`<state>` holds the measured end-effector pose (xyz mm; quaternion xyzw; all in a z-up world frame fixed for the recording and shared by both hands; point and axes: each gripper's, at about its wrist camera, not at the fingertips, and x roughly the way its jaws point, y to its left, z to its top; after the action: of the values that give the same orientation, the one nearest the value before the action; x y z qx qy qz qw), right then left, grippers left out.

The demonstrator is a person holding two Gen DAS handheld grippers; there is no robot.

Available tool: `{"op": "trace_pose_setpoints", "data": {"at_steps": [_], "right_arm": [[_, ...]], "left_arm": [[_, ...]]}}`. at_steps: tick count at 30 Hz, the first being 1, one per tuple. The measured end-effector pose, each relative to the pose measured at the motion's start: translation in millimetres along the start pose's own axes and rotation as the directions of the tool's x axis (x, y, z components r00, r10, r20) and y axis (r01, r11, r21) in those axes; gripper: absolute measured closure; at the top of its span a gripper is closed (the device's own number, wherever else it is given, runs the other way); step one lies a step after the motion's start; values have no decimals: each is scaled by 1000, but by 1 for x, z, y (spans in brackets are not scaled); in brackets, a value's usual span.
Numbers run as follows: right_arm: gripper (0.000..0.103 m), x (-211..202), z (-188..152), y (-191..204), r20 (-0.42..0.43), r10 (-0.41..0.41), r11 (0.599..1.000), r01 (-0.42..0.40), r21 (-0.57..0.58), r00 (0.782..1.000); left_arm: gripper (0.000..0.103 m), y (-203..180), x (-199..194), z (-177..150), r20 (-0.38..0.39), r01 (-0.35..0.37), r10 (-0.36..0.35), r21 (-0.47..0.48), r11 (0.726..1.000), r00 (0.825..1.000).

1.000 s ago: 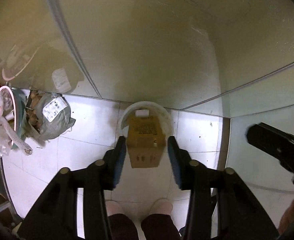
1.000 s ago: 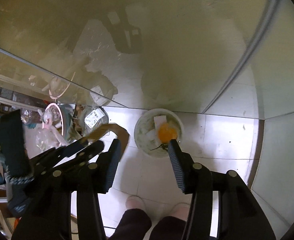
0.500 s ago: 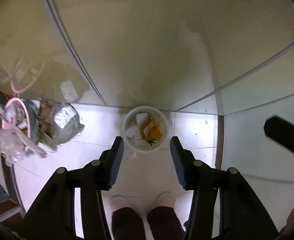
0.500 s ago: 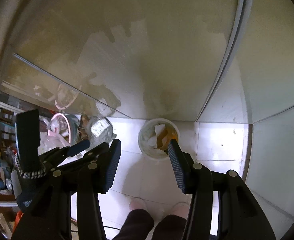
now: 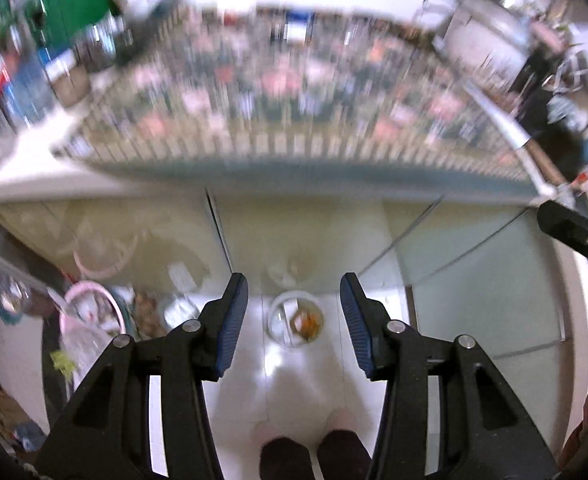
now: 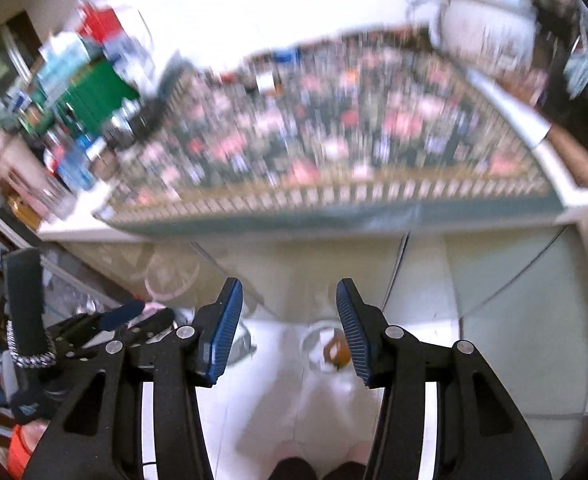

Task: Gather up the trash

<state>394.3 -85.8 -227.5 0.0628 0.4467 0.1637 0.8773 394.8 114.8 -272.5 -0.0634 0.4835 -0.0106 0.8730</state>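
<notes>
White tiled floor (image 5: pixel 302 384) now lies far below the left claw (image 5: pixel 294 312), which has risen since a second ago; its jaws stand wide and empty, the brown box gone into the bin (image 5: pixel 295 319) between them. Above, a blurred floral cloth (image 5: pixel 294 92) covers the table (image 5: pixel 34 186). From the right view, the right claw (image 6: pixel 290 330) is also wide and empty, the bin (image 6: pixel 326 350) beside its right finger, so the drop looks done; clutter crowds the table's left end.

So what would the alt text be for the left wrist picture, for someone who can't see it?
An open, empty left claw hangs high over a small white trash bin on a pale tiled floor, with brown and orange scraps inside. Beyond it, a blurred counter edge carries a floral cloth.
</notes>
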Motion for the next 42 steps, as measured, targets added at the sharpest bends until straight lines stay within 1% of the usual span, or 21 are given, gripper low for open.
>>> {"op": "trace_pose_setpoints", "data": {"at_steps": [2,3,4,6,9,11,12,14,16,18,19,20,22,24,27,29,31,34,35,38,42], "right_arm": [[58,-27,4,10,53,-18,1000,18,-6,998],[58,-43,7,15,84,-30,999,31,-8,996],[58,-56,11,20,113,-39,999,40,-9,993],[58,-80,16,27,163,-52,998,55,-9,985],[58,-115,23,41,240,-69,997,74,-11,968],[58,-140,23,48,306,-80,996,91,-20,949],[56,-148,24,53,333,-86,995,99,-22,939],[51,-162,26,60,381,-91,994,110,-26,920],[46,-173,29,65,425,-93,993,115,-28,901],[41,-180,31,69,459,-94,992,122,-33,883],[40,-183,33,70,477,-99,991,132,-35,873],[37,-184,36,71,493,-106,989,142,-36,863],[29,-184,41,72,517,-113,988,152,-34,848],[20,-183,47,68,535,-109,988,148,-31,838],[16,-177,57,61,546,-101,989,142,-33,831],[16,-169,67,54,548,-94,989,139,-41,831],[16,-159,80,45,545,-86,989,138,-55,834],[16,-139,108,27,525,-65,990,120,-70,848],[16,-135,114,23,520,-61,991,116,-74,852],[16,-116,147,6,499,-35,990,97,-100,866],[16,-94,185,-7,473,-15,983,100,-156,881]], "left_arm": [[56,0,-37,10,64,4,-5,15,1000,998],[56,0,-63,17,110,10,-13,23,1000,994],[55,-1,-75,19,135,14,-18,27,1000,991],[51,0,-112,27,202,26,-33,38,999,979],[46,-2,-161,35,306,41,-59,65,997,950],[43,-3,-189,39,358,44,-71,84,995,931],[40,-4,-204,40,394,43,-77,95,995,916],[32,-7,-220,43,433,40,-84,109,993,898],[15,-9,-233,44,467,35,-85,115,993,880],[9,-11,-242,47,505,19,-75,115,993,860],[9,-12,-244,49,523,6,-68,118,993,850],[9,-14,-246,51,531,-5,-62,123,992,845],[8,-16,-244,58,539,-15,-56,127,992,841],[7,-17,-238,67,539,-14,-54,121,993,841],[7,-21,-223,84,533,-14,-46,108,994,845],[7,-25,-213,97,533,-19,-34,95,995,846],[7,-30,-201,114,531,-31,-20,88,996,847],[7,-39,-181,140,522,-59,8,82,995,853],[7,-43,-171,154,519,-67,16,79,995,854],[7,-52,-150,186,509,-78,38,57,995,860],[7,-59,-122,223,491,-81,61,18,997,869]]}}
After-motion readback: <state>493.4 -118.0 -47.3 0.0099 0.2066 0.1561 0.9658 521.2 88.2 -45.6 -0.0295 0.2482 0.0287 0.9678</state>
